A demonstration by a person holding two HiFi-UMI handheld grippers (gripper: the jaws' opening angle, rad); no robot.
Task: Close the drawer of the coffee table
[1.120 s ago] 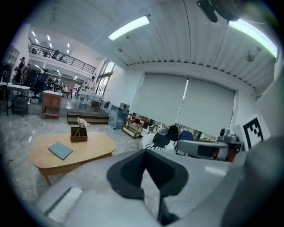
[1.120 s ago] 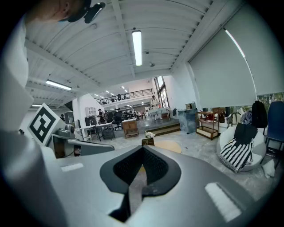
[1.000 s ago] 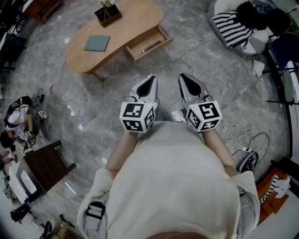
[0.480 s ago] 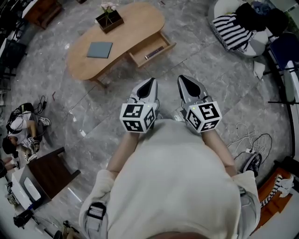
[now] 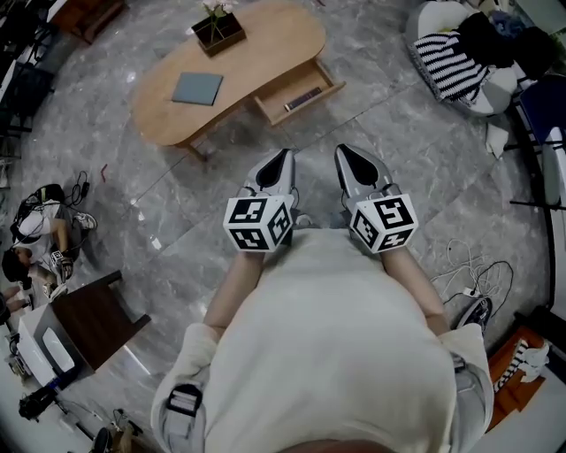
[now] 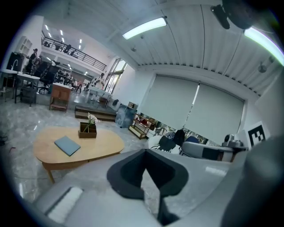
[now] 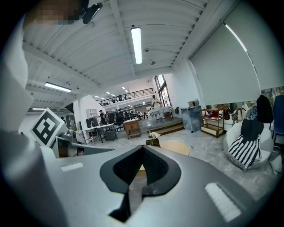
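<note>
Drawer [image 5: 299,92] open, well beyond both grippers

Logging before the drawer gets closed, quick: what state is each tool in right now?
Left tool: closed, holding nothing.
Right tool: closed, holding nothing.

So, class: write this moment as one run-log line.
drawer: open, untouched | coffee table: ahead, out of contact | left gripper: shut, empty | right gripper: shut, empty | task: not done

Oval wooden coffee table [image 5: 265,49] sits upper centre on the grey marble floor [image 5: 371,115], with a blue-grey book [image 5: 197,88] and a flower planter box [image 5: 219,26] on top.
</note>
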